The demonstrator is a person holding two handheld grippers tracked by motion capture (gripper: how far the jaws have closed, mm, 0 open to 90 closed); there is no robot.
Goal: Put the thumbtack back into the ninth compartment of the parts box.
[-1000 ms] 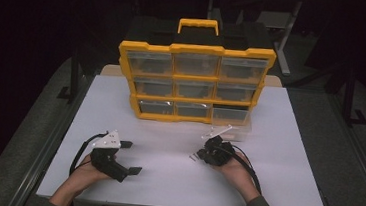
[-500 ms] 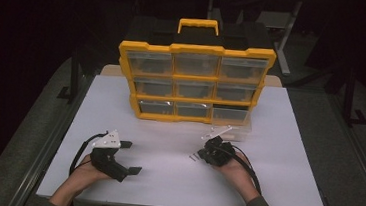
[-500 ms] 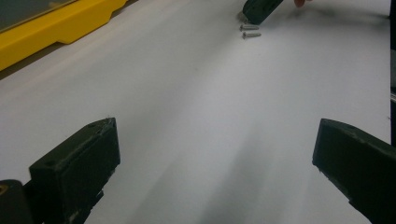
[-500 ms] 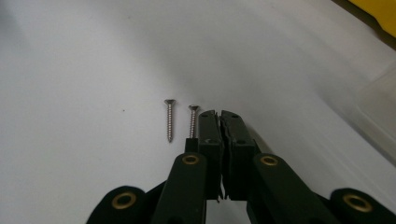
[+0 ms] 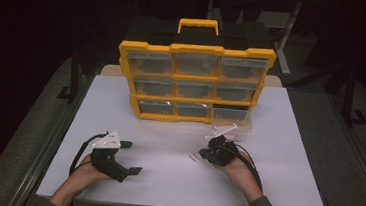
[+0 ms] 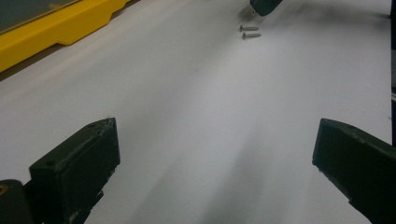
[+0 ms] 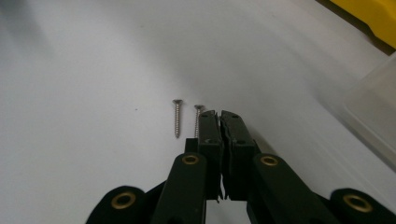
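White tabletop [image 5: 174,182] lay wide and bare near the person. On it the left gripper [image 5: 128,157] rested with its fingers spread wide, holding nothing. The right gripper [image 7: 219,114] had its fingers pressed together, empty, tips just beside two small screws [image 7: 187,116]. It looked like the picking-up step: those fingers would need to spread first. Farther off stood the yellow drawer box [image 5: 195,81], with one clear drawer [image 5: 232,123] pulled out, leaving plenty of room

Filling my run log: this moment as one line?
right gripper: shut, empty, beside two screws | left gripper: open, empty | organizer: clear drawer out
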